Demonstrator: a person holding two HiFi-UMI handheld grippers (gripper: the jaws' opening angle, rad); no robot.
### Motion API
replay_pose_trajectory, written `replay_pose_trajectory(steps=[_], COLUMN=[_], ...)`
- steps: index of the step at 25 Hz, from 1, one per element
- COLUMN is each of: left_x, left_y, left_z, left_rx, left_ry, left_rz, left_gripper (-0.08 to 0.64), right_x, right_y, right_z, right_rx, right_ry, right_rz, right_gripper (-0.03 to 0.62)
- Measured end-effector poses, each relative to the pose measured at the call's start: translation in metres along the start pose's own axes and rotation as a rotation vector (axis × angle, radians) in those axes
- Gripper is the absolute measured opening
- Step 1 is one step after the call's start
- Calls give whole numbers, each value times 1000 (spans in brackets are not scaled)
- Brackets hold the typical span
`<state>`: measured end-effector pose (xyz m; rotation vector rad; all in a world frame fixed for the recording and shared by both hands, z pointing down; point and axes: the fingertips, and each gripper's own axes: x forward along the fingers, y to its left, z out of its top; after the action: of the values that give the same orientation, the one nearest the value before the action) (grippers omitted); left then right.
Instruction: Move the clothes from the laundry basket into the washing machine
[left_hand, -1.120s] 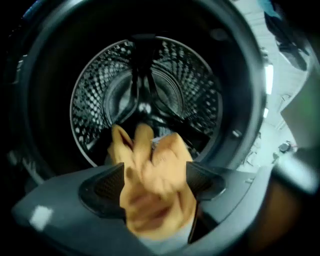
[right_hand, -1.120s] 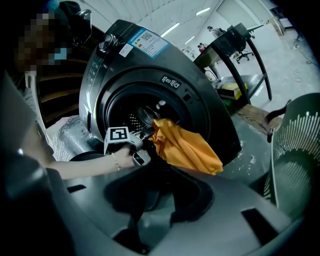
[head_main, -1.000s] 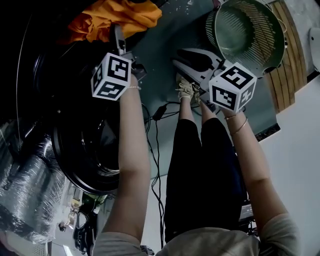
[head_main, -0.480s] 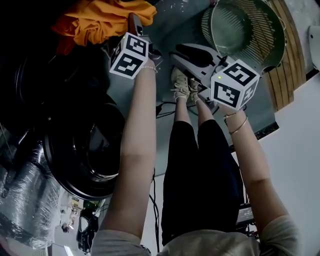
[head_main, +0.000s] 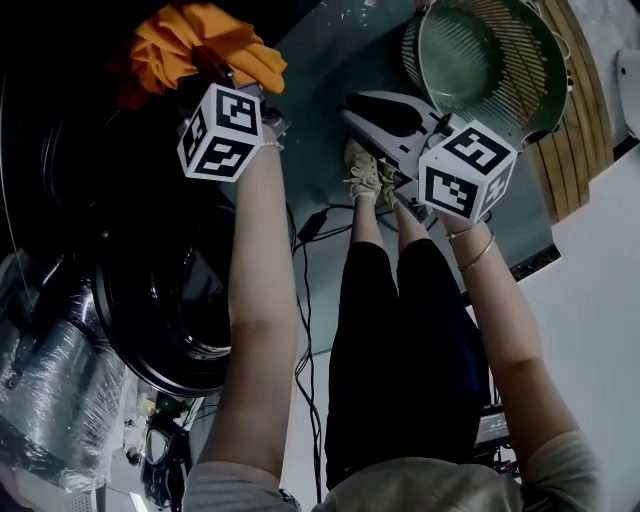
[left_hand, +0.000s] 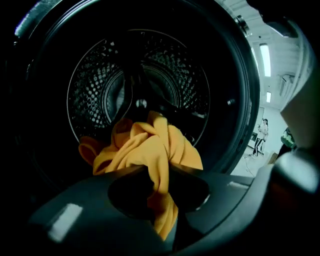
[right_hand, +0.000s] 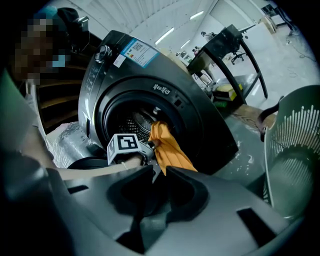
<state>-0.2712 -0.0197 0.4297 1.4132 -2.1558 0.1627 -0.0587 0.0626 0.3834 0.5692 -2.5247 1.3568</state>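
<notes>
An orange garment (head_main: 200, 45) hangs bunched at the mouth of the washing machine (right_hand: 165, 100). My left gripper (head_main: 215, 68) is shut on it. In the left gripper view a fold of the orange garment (left_hand: 150, 145) runs down between the jaws of that gripper (left_hand: 160, 185), with the drum (left_hand: 90, 75) behind. Those jaws have just been closing onto the cloth. My right gripper (head_main: 385, 110) hovers beside the green laundry basket (head_main: 480, 60). Its jaws have just been closing and stand a narrow gap apart (right_hand: 157, 172) with nothing between them.
The round machine door (head_main: 170, 330) hangs open at the lower left. The basket (right_hand: 292, 150) shows no clothes inside. A cable (head_main: 310, 230) trails over the grey floor beside the person's shoes (head_main: 365, 170). A plastic-wrapped bundle (head_main: 50, 390) lies at the far left.
The left gripper swung right to the orange garment, then back left. The garment was spread over the machine's rim; now it is bunched in the jaws. The right gripper has stayed put.
</notes>
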Motion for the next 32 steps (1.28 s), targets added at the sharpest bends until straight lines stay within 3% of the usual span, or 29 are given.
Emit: replay_pose_trajectory(steps=[7, 10, 12, 14, 16, 23, 32], left_x=[21, 33, 43, 49, 47, 13, 17], left_y=[23, 22, 18, 15, 15, 19, 29], left_z=[88, 101, 92, 76, 61, 22, -69], left_rx=[1, 11, 12, -9, -12, 34, 101], left_ry=[-189, -217, -180, -125, -79, 0, 250], left_rz=[24, -1, -26, -48, -50, -61, -36], left_gripper=[81, 81, 118, 234, 262, 282, 298], right_x=[9, 16, 16, 15, 13, 12, 9], right_y=[17, 19, 18, 17, 17, 16, -2], right_z=[8, 5, 4, 3, 0, -5, -15], right_rx=[-11, -12, -4, 2, 6, 17, 35], right_ry=[-17, -8, -11, -15, -10, -1, 3], right_rz=[22, 30, 30, 31, 32, 11, -16], right_gripper=[89, 88, 87, 89, 89, 89, 87])
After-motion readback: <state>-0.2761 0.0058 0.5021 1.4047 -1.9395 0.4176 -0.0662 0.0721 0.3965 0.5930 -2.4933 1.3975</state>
